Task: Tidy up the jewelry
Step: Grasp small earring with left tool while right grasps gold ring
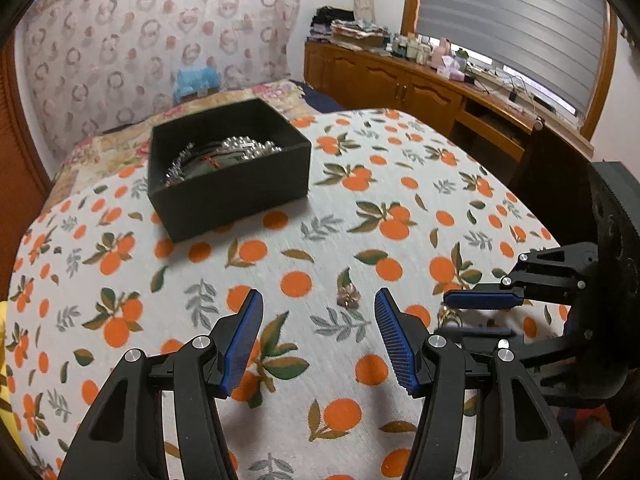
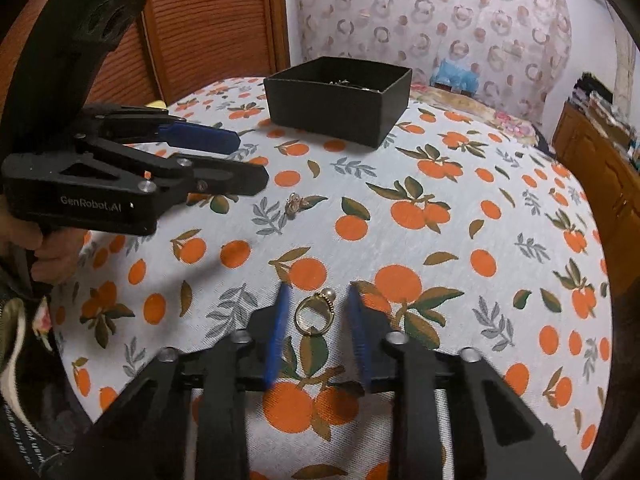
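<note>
A gold ring with a pearl (image 2: 314, 314) lies on the orange-print cloth between the blue pads of my right gripper (image 2: 319, 289). A narrow gap shows on each side of the ring, so the pads do not press on it. In the left wrist view the right gripper (image 1: 442, 316) reaches in from the right around the same ring (image 1: 452, 315). My left gripper (image 1: 320, 320) is open with nothing between its fingers. A small rose-gold piece (image 1: 348, 294) lies just beyond its tips. From the right wrist, the left gripper (image 2: 252, 160) hovers above that piece (image 2: 294, 202). A black box (image 1: 228, 196) holds silver jewelry.
The black box (image 2: 340, 112) stands at the far side of the cloth-covered table (image 1: 280, 248). A wooden cabinet (image 1: 400, 84) with clutter runs under the window at the right. A person's hand (image 2: 48, 256) grips the left gripper's handle. A padded headboard (image 1: 160, 40) rises behind the table.
</note>
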{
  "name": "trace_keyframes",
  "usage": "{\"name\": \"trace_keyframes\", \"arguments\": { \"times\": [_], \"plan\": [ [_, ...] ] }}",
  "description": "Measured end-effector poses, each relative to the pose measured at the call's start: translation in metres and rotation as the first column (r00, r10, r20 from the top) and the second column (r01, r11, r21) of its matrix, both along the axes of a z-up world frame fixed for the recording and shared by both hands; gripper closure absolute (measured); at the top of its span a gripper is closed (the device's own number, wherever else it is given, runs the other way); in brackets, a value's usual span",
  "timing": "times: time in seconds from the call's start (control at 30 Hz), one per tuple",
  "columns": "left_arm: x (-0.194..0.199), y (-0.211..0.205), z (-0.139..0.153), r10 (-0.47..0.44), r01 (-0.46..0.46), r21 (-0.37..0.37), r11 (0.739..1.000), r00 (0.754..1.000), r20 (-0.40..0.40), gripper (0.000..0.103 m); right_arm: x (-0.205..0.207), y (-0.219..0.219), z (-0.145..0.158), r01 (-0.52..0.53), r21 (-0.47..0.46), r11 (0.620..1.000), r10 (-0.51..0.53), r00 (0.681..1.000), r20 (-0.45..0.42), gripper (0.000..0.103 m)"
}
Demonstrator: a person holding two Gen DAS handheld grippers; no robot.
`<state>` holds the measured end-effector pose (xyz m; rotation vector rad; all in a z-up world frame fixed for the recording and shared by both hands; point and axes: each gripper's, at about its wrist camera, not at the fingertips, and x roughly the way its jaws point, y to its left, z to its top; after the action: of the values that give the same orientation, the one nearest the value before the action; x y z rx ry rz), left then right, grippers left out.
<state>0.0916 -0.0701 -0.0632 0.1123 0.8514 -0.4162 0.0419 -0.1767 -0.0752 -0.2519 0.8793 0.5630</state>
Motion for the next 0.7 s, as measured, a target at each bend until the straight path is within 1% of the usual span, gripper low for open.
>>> {"name": "trace_keyframes", "arguments": {
  "times": [0.13, 0.2, 0.4, 0.47, 0.53, 0.67, 0.7],
  "plan": [
    [0.003, -0.005, -0.006, -0.013, 0.013, 0.011, 1.000, 1.000, -0.018, 0.047, -0.001, -0.006, 0.001, 0.010, 0.015, 1.000, -0.010, 1.000, 0.001, 0.084],
    [0.003, -0.008, -0.009, -0.024, 0.025, 0.014, 1.000, 0.999, -0.023, 0.047, -0.002, -0.010, 0.004, 0.019, 0.019, 1.000, -0.020, 1.000, 0.009, 0.096],
    [0.009, -0.017, -0.015, -0.039, 0.041, 0.035, 0.999, 0.999, -0.031, 0.048, 0.001, -0.015, 0.004, 0.029, 0.028, 0.999, -0.030, 1.000, 0.007, 0.097],
    [0.010, -0.020, -0.016, -0.044, 0.045, 0.039, 0.998, 0.999, -0.031, 0.050, 0.000, -0.015, 0.004, 0.025, 0.032, 0.999, -0.026, 1.000, 0.006, 0.097],
    [0.011, -0.022, -0.017, -0.049, 0.051, 0.044, 0.998, 0.998, -0.032, 0.056, -0.001, -0.014, 0.003, 0.025, 0.031, 0.999, -0.025, 1.000, 0.005, 0.097],
    [0.014, -0.026, -0.018, -0.058, 0.060, 0.052, 0.997, 0.998, -0.032, 0.059, 0.000, -0.015, 0.000, 0.027, 0.030, 0.999, -0.027, 1.000, -0.011, 0.097],
    [0.014, -0.026, -0.019, -0.059, 0.061, 0.054, 0.997, 0.998, -0.032, 0.063, 0.001, -0.015, 0.000, 0.028, 0.034, 0.999, -0.027, 1.000, -0.014, 0.096]
  ]
}}
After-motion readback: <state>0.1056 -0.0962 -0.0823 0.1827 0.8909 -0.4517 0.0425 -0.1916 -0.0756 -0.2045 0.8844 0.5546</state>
